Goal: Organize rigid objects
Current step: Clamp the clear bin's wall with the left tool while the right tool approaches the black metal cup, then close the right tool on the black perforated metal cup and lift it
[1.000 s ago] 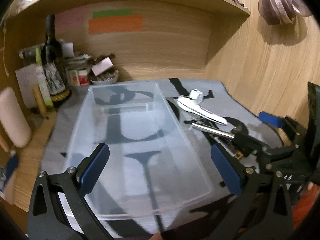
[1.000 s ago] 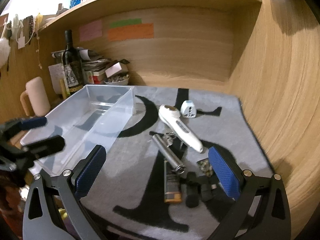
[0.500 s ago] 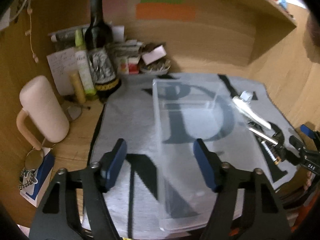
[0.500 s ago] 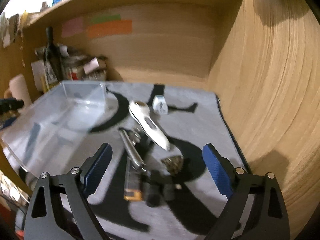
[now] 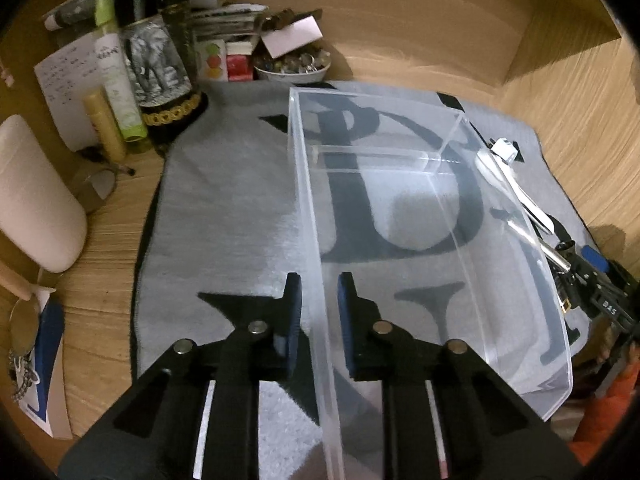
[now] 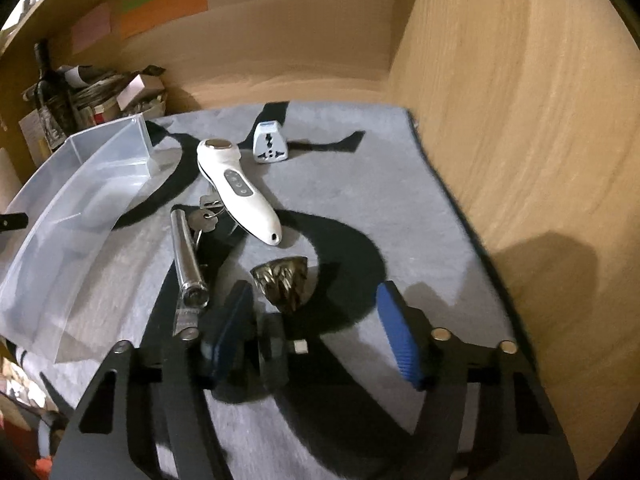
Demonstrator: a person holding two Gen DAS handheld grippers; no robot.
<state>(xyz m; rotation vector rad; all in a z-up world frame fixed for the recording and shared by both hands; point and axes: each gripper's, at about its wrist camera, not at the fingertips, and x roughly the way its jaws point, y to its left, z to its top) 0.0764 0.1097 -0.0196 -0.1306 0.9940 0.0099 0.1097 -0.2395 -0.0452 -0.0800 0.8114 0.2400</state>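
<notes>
A wooden alcove is closing in the worktop [image 6: 500,128], and a grey cloth with black lettering [image 5: 224,208] is lying over most of it. On the cloth's left part a clear plastic bin [image 5: 560,344] is standing; its near end is running out of the left wrist view. The left hand-held gripper [image 5: 319,316] is straddling the bin's left wall, its jaws closing on it, though a sliver of gap is still showing on each side.

To the right of the bin the loose things are lying near one another: a white handheld device [image 6: 240,192], a white plug adapter [image 6: 271,147] farther back, a metal cylinder [image 6: 186,260] with keys [image 6: 206,216] partly tucked under the device, and a faceted brassy piece [image 6: 282,280]. The right hand-held gripper [image 6: 316,332] is coming together around dark blocky objects [image 6: 272,356], which its left finger is half hiding; what they are I cannot make out. Its pads are not visibly pressing anything.

At the far left, a dark bottle [image 5: 154,52] is standing among blurred clutter.
</notes>
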